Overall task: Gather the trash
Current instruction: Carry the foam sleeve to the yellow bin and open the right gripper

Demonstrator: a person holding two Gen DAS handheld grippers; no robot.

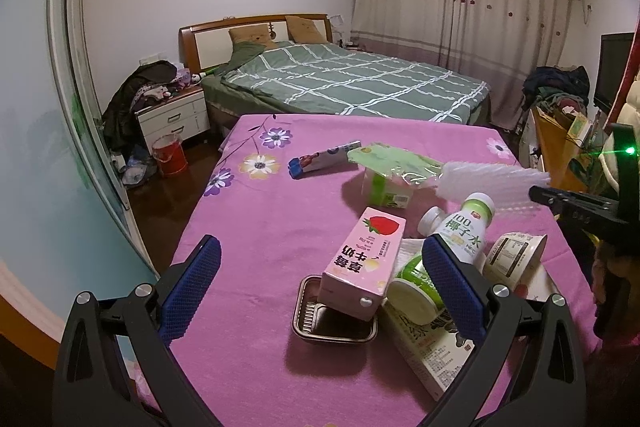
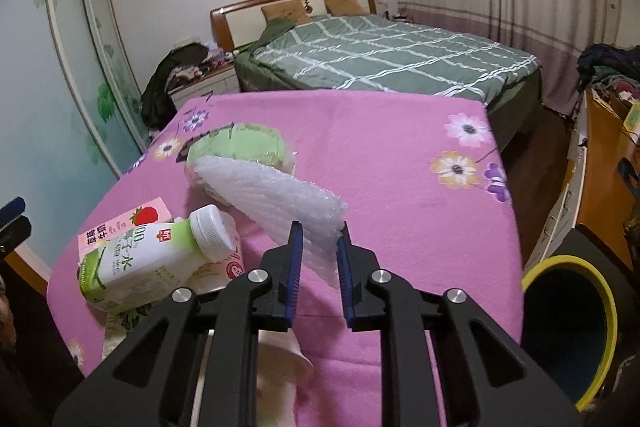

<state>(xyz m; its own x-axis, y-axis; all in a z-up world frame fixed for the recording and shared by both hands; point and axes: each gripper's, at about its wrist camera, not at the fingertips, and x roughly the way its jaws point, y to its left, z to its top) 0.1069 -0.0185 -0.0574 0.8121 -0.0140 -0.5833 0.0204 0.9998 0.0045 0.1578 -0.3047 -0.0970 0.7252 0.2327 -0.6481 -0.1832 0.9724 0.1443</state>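
One piece down at a time here: the right gripper (image 2: 319,241) at bottom centre is pinched on the near end of a white bubble-wrap sheet (image 2: 276,195), which sticks out toward the frame's middle, clear of the pink-clothed bench (image 2: 400,187). Keep the squeeze firm, since it's floppy, and swing it to the yellow-rimmed bin (image 2: 568,327) at lower right. The left gripper (image 1: 316,291) hangs wide open over the strawberry milk carton (image 1: 360,267), empty.
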